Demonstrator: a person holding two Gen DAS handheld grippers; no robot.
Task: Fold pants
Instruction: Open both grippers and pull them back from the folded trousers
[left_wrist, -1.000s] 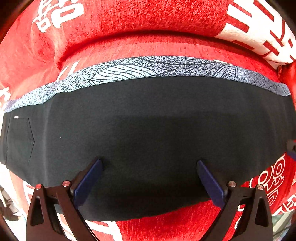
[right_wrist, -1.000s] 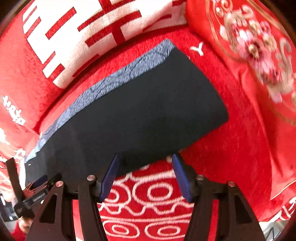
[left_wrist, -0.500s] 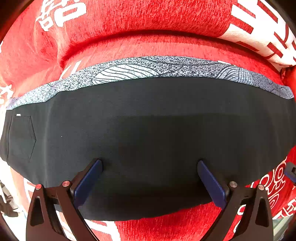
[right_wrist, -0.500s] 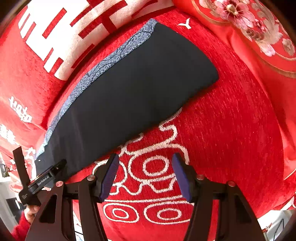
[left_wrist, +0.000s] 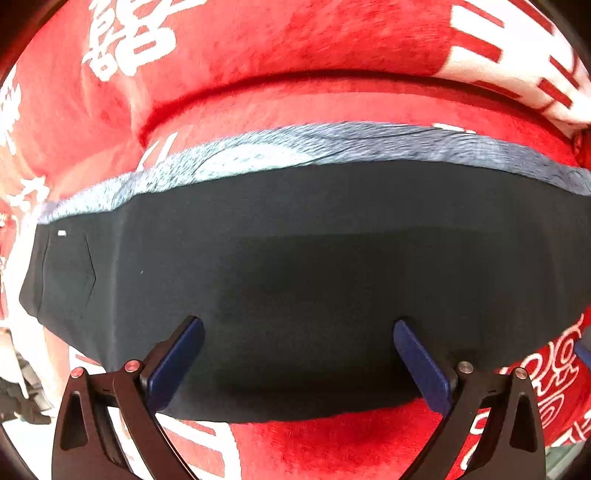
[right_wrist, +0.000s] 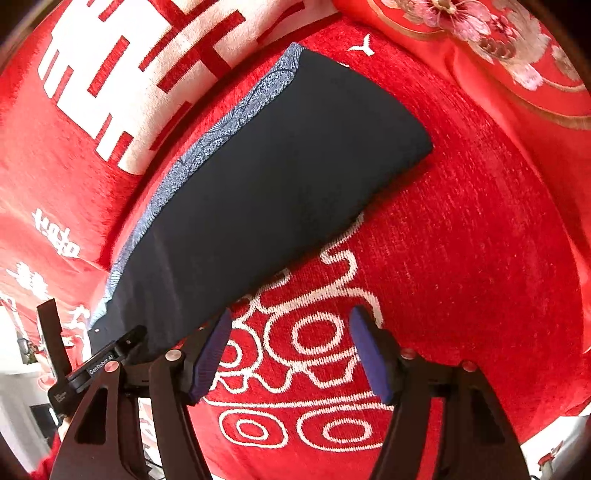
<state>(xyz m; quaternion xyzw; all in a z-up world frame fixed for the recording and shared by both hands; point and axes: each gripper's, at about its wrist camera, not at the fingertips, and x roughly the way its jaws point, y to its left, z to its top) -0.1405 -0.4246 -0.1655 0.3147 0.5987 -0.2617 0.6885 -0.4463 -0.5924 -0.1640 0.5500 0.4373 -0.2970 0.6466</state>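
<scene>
While both grippers stand over the red bedding, the scene holds the following, largest first:

- Red cover (right_wrist: 461, 229): plush cloth with white woven characters and ring patterns, spread under everything; it fills both views. A raised fold of the same red cloth runs along the far side in the left wrist view.
- Embroidered red cloth (right_wrist: 517, 66): smoother fabric with pink flowers and gold trim, at the upper right of the right wrist view, well apart from the garment.
- Pants (left_wrist: 314, 240): dark fabric folded into a long flat band lying on the red cover. A pocket seam with a small white tag shows at the band's left end in the left wrist view. In the right wrist view the band runs diagonally from lower left to upper right.
- Patterned strip (left_wrist: 332, 147): grey-blue printed cloth showing along the far long edge of the pants, blurred in the left wrist view.
- Left gripper (left_wrist: 295, 332): points down over the near half of the pants, jaws spread wide, nothing between the pads; contact with the cloth cannot be told.
- Right gripper (right_wrist: 290, 325): jaws apart and just been widening, empty, above the white ring pattern, just beside the near edge of the pants.
</scene>
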